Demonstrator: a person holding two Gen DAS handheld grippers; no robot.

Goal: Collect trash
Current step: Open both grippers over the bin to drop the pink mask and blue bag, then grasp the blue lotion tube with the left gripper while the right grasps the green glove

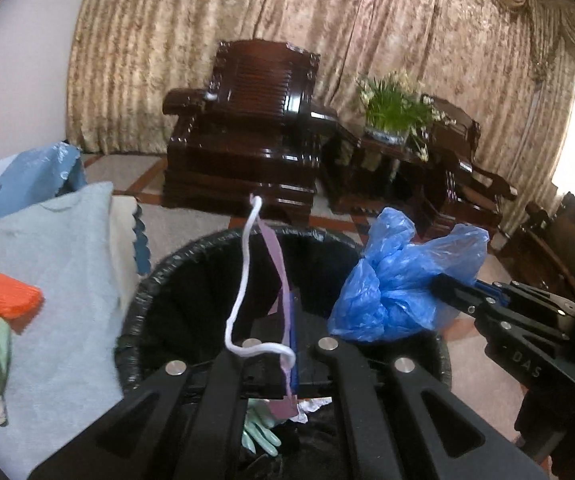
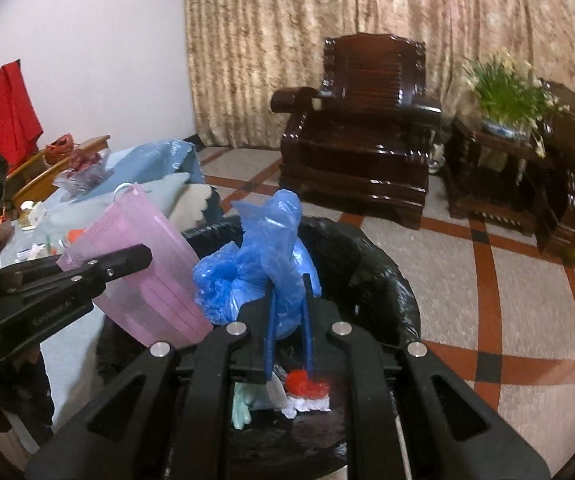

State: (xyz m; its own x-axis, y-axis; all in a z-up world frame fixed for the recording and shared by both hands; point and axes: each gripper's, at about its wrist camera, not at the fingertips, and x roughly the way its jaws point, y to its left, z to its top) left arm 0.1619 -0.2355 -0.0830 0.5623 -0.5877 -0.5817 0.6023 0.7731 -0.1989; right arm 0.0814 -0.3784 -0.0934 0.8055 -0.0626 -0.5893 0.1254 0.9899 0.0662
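My left gripper [image 1: 287,356] is shut on a pink face mask [image 1: 283,304] with a white ear loop [image 1: 243,280], held edge-on over the black-lined trash bin [image 1: 159,276]. From the right wrist view the mask [image 2: 147,272] shows flat, held by the left gripper [image 2: 135,260]. My right gripper [image 2: 289,300] is shut on a crumpled blue plastic bag [image 2: 255,268], also above the bin [image 2: 387,280]; the bag [image 1: 399,280] and right gripper [image 1: 443,288] show in the left wrist view. Inside the bin lie a green glove [image 2: 241,404], red and white scraps [image 2: 307,392].
A table with a light blue cloth [image 1: 55,264] stands left of the bin, with an orange item [image 1: 7,296] and clutter. Dark wooden armchairs [image 1: 247,128], a side table with a plant [image 1: 391,108] and curtains stand behind on a tiled floor [image 2: 487,280].
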